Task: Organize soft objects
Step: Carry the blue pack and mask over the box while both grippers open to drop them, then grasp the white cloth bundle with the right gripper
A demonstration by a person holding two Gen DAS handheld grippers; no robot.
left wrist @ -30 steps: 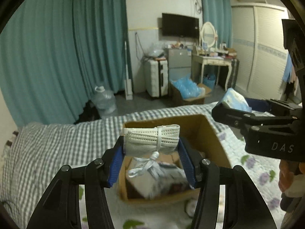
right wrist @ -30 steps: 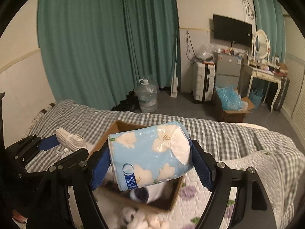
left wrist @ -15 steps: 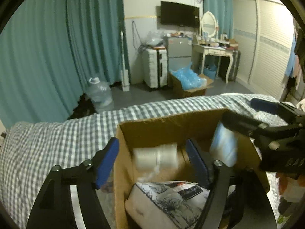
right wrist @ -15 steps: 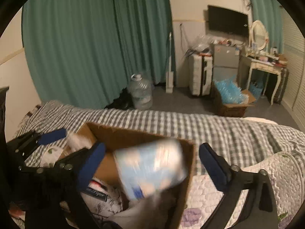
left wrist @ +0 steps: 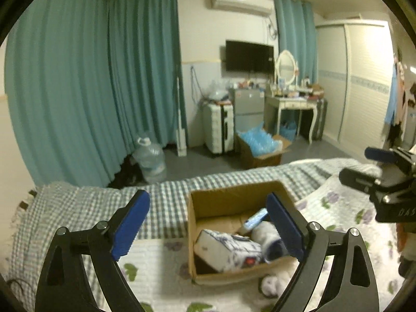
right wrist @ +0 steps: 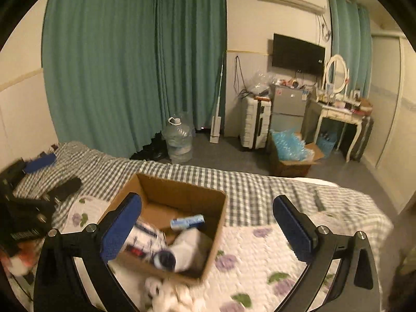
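Observation:
A brown cardboard box stands open on the bed. Inside lie a white patterned pack, a blue tissue pack and a white roll. My left gripper is open and empty, raised above the box's near left side. My right gripper is open and empty, above the box's near right side; it also shows at the right edge of the left wrist view.
A white fluffy item lies on the floral quilt against the box's near wall. A checked blanket covers the bed's far part. Beyond the bed edge are a water jug, a suitcase and a floor box.
Both grippers opened and dropped their loads into the box: the left its white bundle, the right the blue tissue pack. Both have since pulled back and up, empty.

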